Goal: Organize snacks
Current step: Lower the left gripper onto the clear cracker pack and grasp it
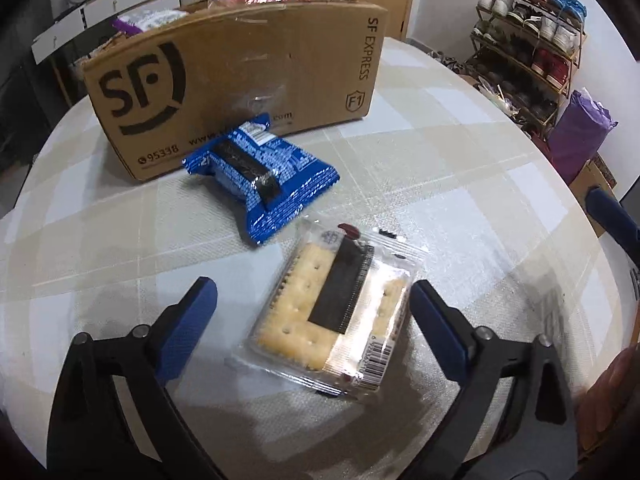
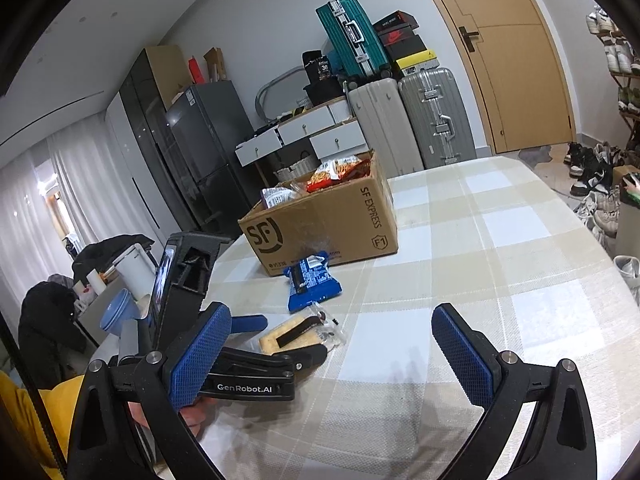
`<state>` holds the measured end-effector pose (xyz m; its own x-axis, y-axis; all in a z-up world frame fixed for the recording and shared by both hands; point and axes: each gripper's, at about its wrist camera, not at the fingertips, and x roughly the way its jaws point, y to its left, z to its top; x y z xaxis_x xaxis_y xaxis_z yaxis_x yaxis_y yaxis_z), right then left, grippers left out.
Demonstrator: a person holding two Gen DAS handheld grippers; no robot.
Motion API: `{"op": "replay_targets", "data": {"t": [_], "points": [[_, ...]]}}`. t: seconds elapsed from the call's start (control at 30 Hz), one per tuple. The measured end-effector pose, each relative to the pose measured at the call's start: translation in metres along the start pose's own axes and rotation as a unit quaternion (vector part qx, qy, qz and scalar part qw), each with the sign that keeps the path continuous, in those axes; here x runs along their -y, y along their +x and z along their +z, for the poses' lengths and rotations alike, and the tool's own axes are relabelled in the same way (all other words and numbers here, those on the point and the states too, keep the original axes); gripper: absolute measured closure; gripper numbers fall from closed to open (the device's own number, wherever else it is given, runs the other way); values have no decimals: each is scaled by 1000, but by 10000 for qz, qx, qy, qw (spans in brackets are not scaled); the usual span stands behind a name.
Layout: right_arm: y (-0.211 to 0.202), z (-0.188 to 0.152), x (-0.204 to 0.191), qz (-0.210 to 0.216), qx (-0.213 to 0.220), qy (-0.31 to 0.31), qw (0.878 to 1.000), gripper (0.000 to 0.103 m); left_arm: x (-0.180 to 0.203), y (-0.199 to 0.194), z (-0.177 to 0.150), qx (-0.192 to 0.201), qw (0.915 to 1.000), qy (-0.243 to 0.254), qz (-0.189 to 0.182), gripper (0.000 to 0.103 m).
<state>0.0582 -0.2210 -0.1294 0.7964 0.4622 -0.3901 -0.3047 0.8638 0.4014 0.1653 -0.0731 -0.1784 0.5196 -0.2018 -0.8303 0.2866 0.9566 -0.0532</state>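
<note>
A clear pack of square crackers (image 1: pixel 328 312) lies on the checked tablecloth between the open fingers of my left gripper (image 1: pixel 314 312), which sits low around it without closing. A blue snack packet (image 1: pixel 260 172) lies just beyond, in front of the brown SF Express cardboard box (image 1: pixel 240 80) that holds several snack bags. In the right wrist view the box (image 2: pixel 320 224), the blue packet (image 2: pixel 312 282) and the cracker pack (image 2: pixel 300 332) show ahead to the left, with the left gripper (image 2: pixel 280 336) at the crackers. My right gripper (image 2: pixel 332 356) is open and empty above the table.
The table (image 2: pixel 500 240) has a beige and white checked cloth. A shoe rack (image 1: pixel 532 40) and a purple bag (image 1: pixel 576 136) stand off its right side. Suitcases (image 2: pixel 424 120), a drawer unit and a fridge (image 2: pixel 208 148) stand behind the box.
</note>
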Motion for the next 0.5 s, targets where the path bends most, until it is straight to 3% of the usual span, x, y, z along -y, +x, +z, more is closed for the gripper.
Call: {"op": "replay_targets", "data": {"t": [0.1,0.5], "points": [[0,-1,1,23,-13,37,10000,1,4,-4,2,91,9999,124,-22,46],[-4,1,-7,-153,-204,0,9997,1,4,-19,3,224,9997,-31,9,48]]}}
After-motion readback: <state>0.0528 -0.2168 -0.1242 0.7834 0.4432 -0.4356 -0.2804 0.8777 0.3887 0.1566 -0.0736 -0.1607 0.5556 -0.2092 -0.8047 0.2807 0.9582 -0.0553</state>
